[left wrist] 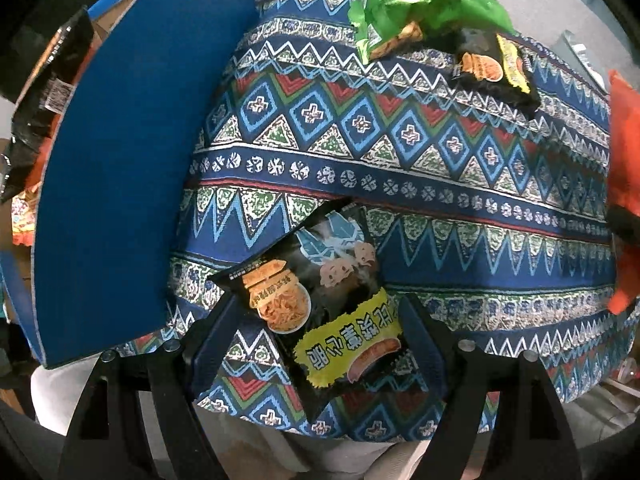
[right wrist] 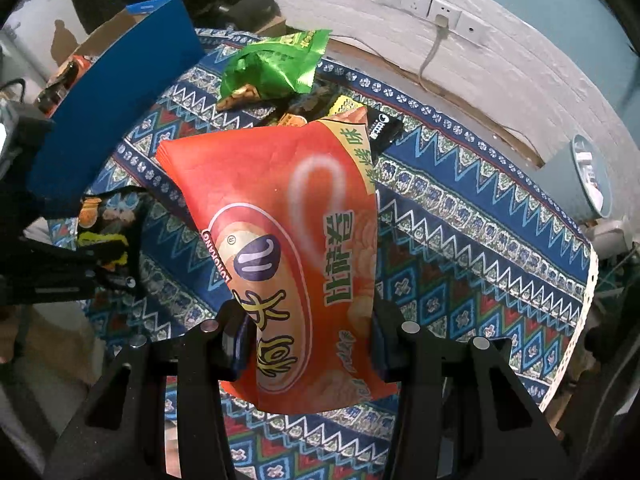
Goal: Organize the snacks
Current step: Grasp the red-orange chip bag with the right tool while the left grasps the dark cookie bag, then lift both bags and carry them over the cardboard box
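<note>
My left gripper (left wrist: 320, 340) holds a black snack packet with a yellow label (left wrist: 320, 300) above the patterned tablecloth; in the right wrist view that packet (right wrist: 106, 224) shows at the left, in black fingers. My right gripper (right wrist: 308, 344) is shut on a large orange chip bag (right wrist: 280, 220) and holds it up over the table. That bag's edge (left wrist: 626, 152) shows at the right of the left wrist view. A green packet (left wrist: 424, 4) (right wrist: 272, 68) and another black packet (left wrist: 492, 64) lie at the table's far side.
A blue cardboard box (left wrist: 132, 140) (right wrist: 120, 84) stands at the table's left with packets (left wrist: 48, 80) inside. The patterned tablecloth (left wrist: 400, 168) (right wrist: 460, 240) covers the table. Wall sockets (right wrist: 432, 8) and a cable are on the wall behind.
</note>
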Available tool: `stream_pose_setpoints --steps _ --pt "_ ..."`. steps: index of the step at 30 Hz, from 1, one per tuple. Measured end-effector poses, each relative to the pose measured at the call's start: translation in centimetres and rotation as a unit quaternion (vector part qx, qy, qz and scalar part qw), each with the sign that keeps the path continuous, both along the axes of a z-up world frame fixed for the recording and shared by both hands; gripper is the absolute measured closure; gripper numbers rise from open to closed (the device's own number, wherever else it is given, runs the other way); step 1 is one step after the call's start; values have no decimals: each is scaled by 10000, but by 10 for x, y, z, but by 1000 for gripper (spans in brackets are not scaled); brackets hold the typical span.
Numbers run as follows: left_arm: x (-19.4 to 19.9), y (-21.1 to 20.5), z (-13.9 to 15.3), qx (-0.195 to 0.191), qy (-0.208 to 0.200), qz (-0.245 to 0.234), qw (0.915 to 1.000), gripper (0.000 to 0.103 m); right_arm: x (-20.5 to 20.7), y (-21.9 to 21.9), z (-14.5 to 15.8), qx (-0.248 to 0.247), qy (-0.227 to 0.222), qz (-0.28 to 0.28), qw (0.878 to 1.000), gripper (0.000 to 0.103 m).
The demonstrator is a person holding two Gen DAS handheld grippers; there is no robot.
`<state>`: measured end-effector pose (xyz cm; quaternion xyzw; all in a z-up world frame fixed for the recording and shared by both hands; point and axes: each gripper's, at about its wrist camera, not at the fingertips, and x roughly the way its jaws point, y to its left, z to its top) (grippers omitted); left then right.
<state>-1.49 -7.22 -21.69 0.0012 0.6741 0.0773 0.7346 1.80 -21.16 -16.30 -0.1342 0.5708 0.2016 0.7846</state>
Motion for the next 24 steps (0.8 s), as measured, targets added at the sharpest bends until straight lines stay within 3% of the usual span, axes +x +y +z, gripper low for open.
stream_pose_setpoints --steps 4,9,15,24 --pt "2 1 -12 76 38 -125 9999 17 1 -2 0 34 4 -14 10000 57" --pt "2 -2 -32 -99 226 -249 9994 17 3 -4 0 60 36 -40 10000 57" --pt "0 -16 -33 -152 -23 -693 9975 45 3 -5 1 108 22 -75 9999 57" --pt "21 -38 -19 128 -383 -1199 9920 47 3 -12 3 95 -6 -253 9996 57"
